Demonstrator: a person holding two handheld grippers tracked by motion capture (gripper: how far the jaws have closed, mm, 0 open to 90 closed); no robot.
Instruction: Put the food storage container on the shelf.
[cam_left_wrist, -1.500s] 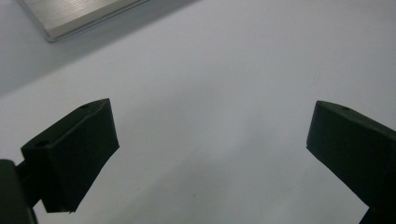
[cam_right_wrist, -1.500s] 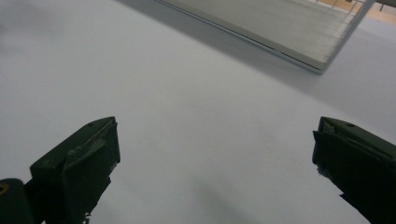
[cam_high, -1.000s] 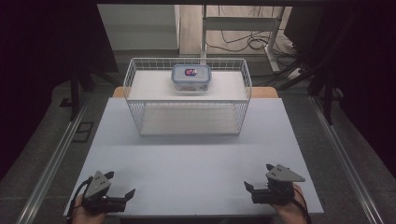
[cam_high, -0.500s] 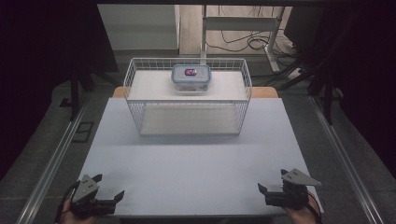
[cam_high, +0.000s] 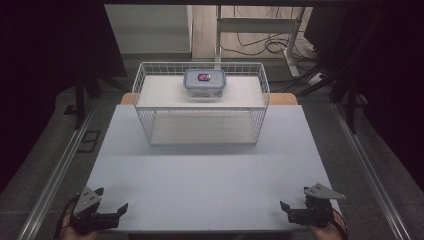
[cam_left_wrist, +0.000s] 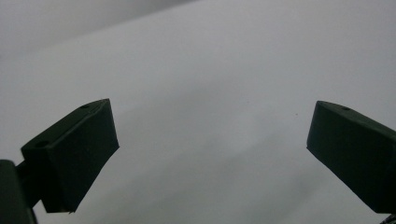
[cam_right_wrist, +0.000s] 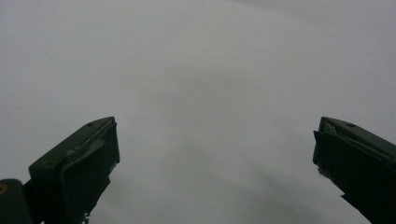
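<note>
We hold the left gripper and right gripper at the near desk edge — both wide open, empty. Farther away, the lidded container sits in the wire basket. Nothing started; next, probably a long reach forward.

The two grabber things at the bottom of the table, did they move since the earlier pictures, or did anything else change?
Yes. The left gripper and the right gripper both slid back toward the person and outward to the table's near corners. Both jaws stand open and hold nothing; nothing was picked up or let go. The lidded box in the wire basket stayed put.
</note>
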